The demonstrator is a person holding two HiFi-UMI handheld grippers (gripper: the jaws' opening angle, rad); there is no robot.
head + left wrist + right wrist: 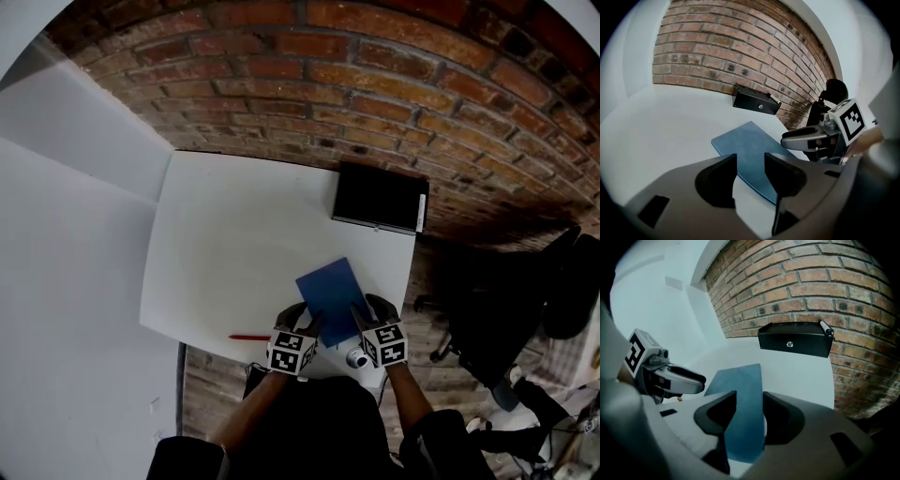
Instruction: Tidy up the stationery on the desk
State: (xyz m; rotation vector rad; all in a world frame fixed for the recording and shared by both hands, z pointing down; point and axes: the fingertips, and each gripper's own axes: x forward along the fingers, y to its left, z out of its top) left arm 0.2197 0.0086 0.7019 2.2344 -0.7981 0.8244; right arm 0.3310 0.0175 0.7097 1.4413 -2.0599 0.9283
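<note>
1. Nearest, the left claw point(750, 174) is held apart over the near edge of the blue notebook point(749, 140); nothing is pinched.
2. Thin, light and probably bendy, the notebook is judged best taken by that near edge. It lies flat at the near right of the white worktop point(234, 234) and may slide.
3. Likewise the right claw point(749, 416) is spread and unclamped at the same edge.
4. To the left, a red pen point(248, 337) lies near the edge; a black box point(380, 199) stands far right, well apart. Nothing is seen in the way.
</note>
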